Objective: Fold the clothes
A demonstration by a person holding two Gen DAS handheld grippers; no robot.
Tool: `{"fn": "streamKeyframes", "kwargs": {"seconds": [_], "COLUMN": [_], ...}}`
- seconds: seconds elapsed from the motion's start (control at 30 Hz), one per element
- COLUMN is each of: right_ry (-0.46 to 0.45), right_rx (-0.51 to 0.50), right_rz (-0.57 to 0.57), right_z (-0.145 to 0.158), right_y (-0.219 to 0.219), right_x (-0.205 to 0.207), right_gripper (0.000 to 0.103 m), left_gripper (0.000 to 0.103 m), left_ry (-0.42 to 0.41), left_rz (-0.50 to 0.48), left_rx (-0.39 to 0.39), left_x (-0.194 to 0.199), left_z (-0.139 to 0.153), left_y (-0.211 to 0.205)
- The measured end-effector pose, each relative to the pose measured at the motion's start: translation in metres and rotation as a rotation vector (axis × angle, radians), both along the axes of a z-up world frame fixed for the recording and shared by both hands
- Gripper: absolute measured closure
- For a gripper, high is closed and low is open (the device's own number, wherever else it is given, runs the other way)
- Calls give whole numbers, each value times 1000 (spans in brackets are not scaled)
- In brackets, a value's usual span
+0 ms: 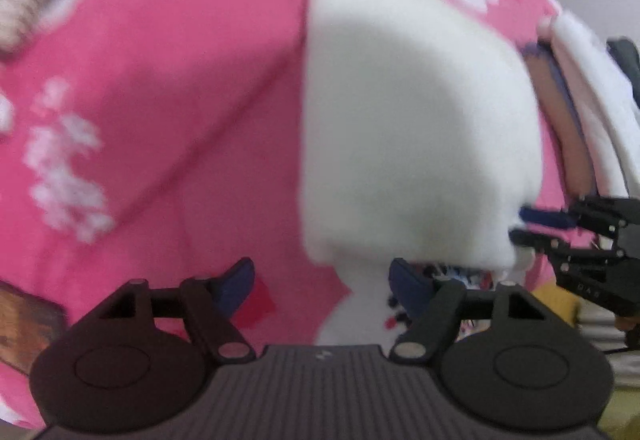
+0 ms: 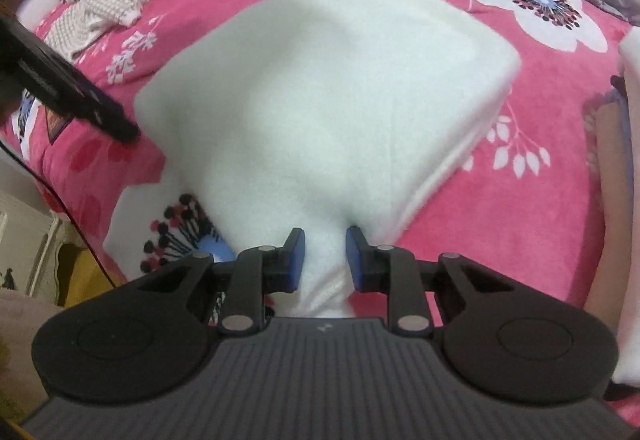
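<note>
Only the right wrist view shows the right gripper (image 2: pixel 323 258) pinching the white cloth (image 2: pixel 328 80), while the left gripper (image 1: pixel 322 280) stands spread over the bed (image 1: pixel 160 80).

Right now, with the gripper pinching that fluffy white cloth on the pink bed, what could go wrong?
1. The right gripper pinches only a narrow bunched bit of the white fleece cloth, so it might slip out.
2. The left gripper is open with cloth only near one side, so that side may sag and spoil the fold.
3. The two grippers are close together and could bump.
</note>
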State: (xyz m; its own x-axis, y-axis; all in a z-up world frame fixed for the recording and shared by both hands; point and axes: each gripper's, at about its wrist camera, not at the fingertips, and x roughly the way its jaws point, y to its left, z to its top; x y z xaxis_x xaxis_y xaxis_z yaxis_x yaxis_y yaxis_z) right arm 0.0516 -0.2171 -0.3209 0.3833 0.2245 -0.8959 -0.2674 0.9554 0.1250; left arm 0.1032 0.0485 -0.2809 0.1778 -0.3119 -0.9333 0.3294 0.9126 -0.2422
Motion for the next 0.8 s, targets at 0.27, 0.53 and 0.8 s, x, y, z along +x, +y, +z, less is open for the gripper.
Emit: {"fn": "streamKeyframes", "kwargs": {"seconds": [0.27,0.53,0.8], "right_ry": [-69,13,-4], "right_rx": [35,-51,-85], "right_rz": [-59,8,38], "right_z": [51,1,22], "right_y": [-2,-9,-6], "right_x": [23,37,46], "right_gripper": [91,97,98], "left_gripper": [57,71,71], "left_ry": [-159,-167,-160], "left_rz": [-172,-260,-270], "left_rx": [-148,-125,-115], "left_x": [29,40,14], "left_z": [1,-47,-24], "left_y": [-101,-111,-76]}}
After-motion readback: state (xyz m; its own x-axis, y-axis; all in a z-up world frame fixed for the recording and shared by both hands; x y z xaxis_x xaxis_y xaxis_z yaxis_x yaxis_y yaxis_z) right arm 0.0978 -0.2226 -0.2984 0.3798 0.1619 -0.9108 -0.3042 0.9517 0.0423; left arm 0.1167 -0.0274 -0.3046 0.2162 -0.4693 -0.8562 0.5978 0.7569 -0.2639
